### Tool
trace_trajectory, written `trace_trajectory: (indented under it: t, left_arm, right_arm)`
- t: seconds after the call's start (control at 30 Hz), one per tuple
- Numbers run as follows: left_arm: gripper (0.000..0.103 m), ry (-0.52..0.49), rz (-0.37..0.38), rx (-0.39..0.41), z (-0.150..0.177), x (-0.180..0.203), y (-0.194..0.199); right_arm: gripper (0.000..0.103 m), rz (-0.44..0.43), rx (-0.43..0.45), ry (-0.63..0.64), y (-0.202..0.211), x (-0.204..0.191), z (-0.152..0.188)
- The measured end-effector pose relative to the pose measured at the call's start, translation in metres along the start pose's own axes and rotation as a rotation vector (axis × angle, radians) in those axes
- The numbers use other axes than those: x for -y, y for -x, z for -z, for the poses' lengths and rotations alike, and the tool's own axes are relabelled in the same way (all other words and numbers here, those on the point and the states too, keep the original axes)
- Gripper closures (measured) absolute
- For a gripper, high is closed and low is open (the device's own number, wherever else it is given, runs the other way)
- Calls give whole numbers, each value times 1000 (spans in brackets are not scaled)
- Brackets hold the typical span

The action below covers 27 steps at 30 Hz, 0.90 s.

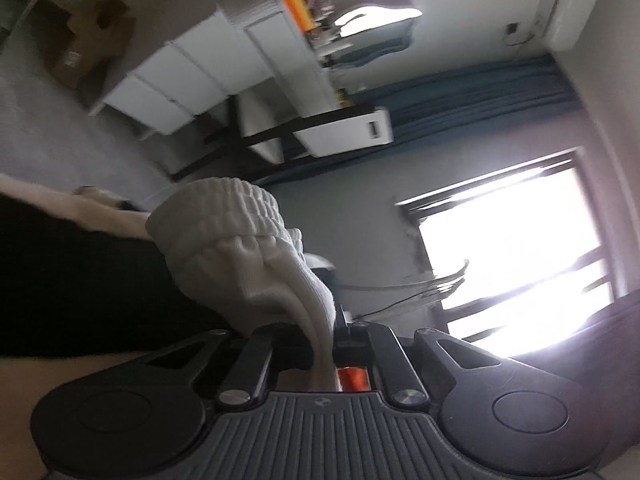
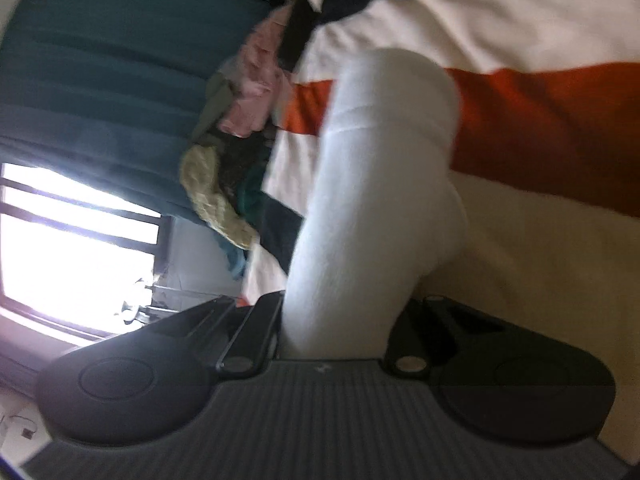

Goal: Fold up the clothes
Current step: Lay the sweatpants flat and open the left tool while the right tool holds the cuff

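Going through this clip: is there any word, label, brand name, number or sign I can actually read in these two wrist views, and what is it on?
None can be read.
Cardboard box: a pale label, too blurred to read.
White unit under the desk: a small dark panel, no legible characters.
Left hand-held gripper body: a tiny mark, too small to read.
Right hand-held gripper body: a faint mark, blurred.
White garment: no print visible.

heaped clothes [image 2: 236, 160] crowd the striped bedspread's [image 2: 540, 140] far edge.

My left gripper [image 1: 324, 344] is matt black plastic with shiny metal pivots. The white sock [image 1: 244, 248] is ribbed knit cloth. The striped blanket [image 2: 540, 128] looks soft, matt.
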<state>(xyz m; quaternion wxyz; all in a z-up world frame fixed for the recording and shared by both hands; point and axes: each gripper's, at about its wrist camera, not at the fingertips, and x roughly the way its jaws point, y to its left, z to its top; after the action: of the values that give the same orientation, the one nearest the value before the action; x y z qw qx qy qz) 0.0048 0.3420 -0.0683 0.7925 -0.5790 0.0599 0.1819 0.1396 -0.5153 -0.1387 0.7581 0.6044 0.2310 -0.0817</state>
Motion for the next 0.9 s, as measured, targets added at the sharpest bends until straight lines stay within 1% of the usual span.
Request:
trace_trajectory:
  t: [0.07, 0.1, 0.17, 0.2, 0.27, 0.3, 0.33, 0.37, 0.4, 0.43, 0.47, 0.5, 0.6, 0.67, 0.8, 0.83, 0.9]
  left_arm:
    - [95, -25, -72, -24, -2, -8, 7]
    - [93, -47, -109, -39, -2, -12, 9]
    - [86, -98, -188, -59, -4, -15, 12]
    - [80, -121, -220, -65, -5, -16, 15]
    - [64, -156, -236, -57, -3, -13, 25]
    - [49, -173, -245, -53, -2, -12, 31]
    - [36, -191, -253, -49, -1, -11, 36]
    - [31, -208, -261, -44, -1, -10, 41]
    - [24, -229, -269, -39, 1, -8, 47]
    - [20, -259, -278, -30, 6, -4, 55]
    - [19, -289, -290, -17, 11, 2, 58]
    - [17, -318, -302, -4, 15, 8, 62]
    - [6, -391, -319, 60, 33, 23, 73]
    - [6, -439, -325, 100, 46, 31, 76]
    - [4, -550, -304, 170, 69, 52, 76]
    - [1, -587, -292, 178, 76, 58, 75]
    - [0, -669, -267, 186, 92, 70, 71]
  right_arm:
    - [85, 49, -31, -65, 2, 18, -1]
    - [85, 67, -42, -105, 3, 28, 0]
    - [83, 76, -66, -157, 4, 42, 0]
    - [81, 71, -77, -173, 6, 47, 1]
    - [77, 58, -87, -180, 10, 51, 6]
    - [74, 55, -92, -180, 12, 52, 8]
    - [65, 56, -93, -182, 14, 53, 9]
    - [45, 60, -89, -185, 16, 54, 9]
    - [36, 61, -79, -191, 17, 56, 7]
    - [24, 55, -66, -200, 15, 58, -1]
    - [22, 37, -57, -209, 13, 58, -6]
    - [22, 21, -58, -219, 14, 59, -6]
    - [22, -6, -77, -257, 8, 63, -8]
    - [22, -3, -98, -253, 6, 65, -6]
    - [21, -1, -91, -208, -2, 68, -11]
    - [21, -5, -84, -201, -5, 69, -12]
    - [22, -5, -67, -174, -6, 71, -13]
